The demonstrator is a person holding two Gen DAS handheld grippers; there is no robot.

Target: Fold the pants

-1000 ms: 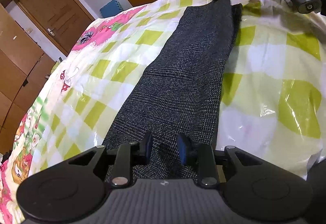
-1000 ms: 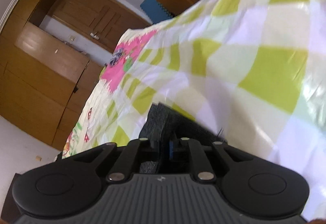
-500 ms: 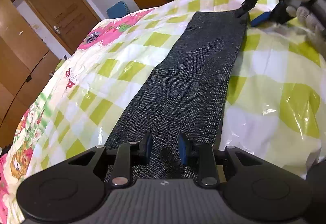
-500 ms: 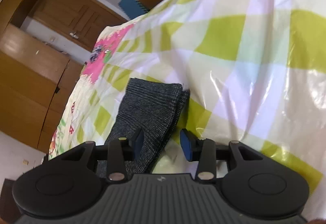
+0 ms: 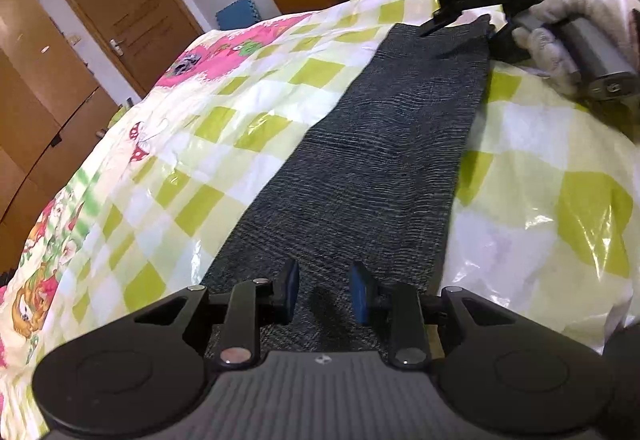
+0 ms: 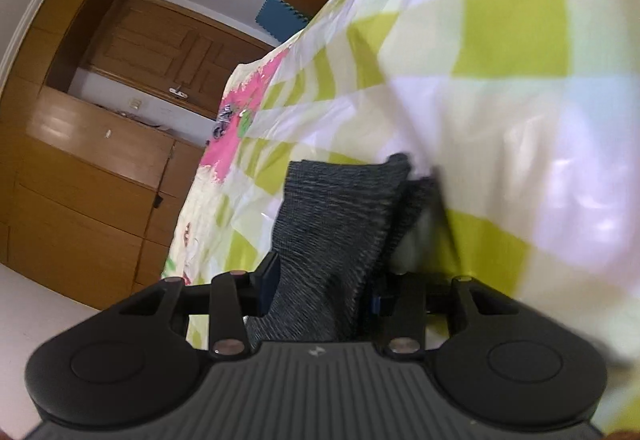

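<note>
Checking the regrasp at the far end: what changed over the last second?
The right gripper let go of the pants, its jaws having just opened, then came back down over their far end, cloth between the open jaws. The left gripper stayed at the near end; the pants stayed flat on the bed.

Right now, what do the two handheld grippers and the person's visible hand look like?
Both grippers are black: the left gripper and the right gripper each have a ribbed body with a small logo, two round side discs, silver rivets and blue-padded fingers. From the left wrist view, the right tool shows a grey handle, a dark cable, and a white knit glove on the hand.
</note>
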